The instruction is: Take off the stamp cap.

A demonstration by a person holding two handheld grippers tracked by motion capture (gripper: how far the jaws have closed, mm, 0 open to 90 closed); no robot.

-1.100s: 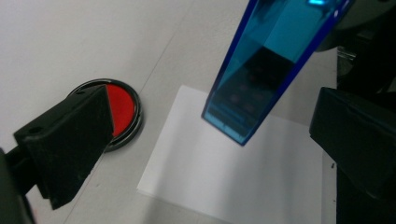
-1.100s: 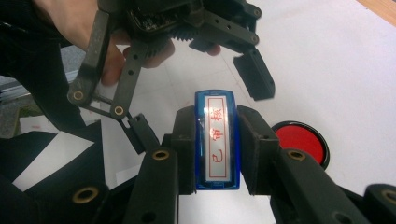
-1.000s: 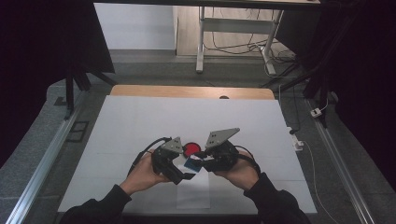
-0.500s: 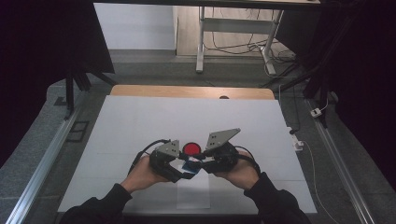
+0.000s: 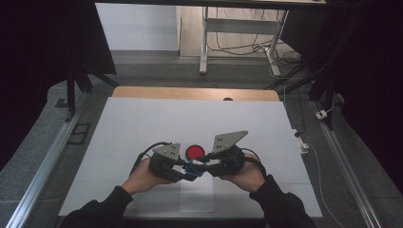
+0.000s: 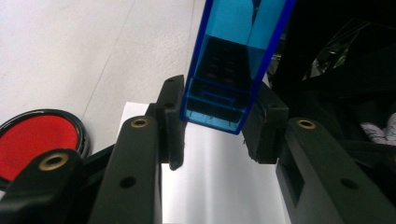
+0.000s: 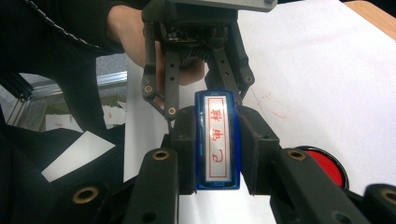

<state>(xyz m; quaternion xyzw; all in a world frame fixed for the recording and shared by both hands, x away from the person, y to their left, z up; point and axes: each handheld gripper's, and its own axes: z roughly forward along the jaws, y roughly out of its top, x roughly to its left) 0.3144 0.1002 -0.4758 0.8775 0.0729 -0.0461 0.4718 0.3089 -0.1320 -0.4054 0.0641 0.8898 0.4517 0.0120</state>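
A blue see-through stamp [image 7: 217, 140] with a white label of red characters lies level between my two grippers, above the white table [image 5: 142, 123]. My right gripper [image 7: 217, 122] is shut on its body. My left gripper [image 6: 215, 119] faces it from the other side. Its jaws have just been closing, and their pads now press on both sides of the stamp's blue end [image 6: 229, 70]. In the high view, the left gripper [image 5: 188, 169] and the right gripper [image 5: 200, 167] meet tip to tip at the stamp [image 5: 193, 166]. A round red ink pad [image 5: 194, 151] lies just beyond them.
A white sheet of paper [image 5: 197, 199] lies on the table under and in front of the hands. The table's far edge is a wooden strip [image 5: 195, 93]. Metal rails [image 5: 47, 156] run along both sides. The red ink pad [image 6: 37, 140] sits close beside the left jaws.
The left gripper's jaws have closed from wide open onto the stamp's free end. The left hand edged slightly toward the right one. The right gripper kept still with the stamp.
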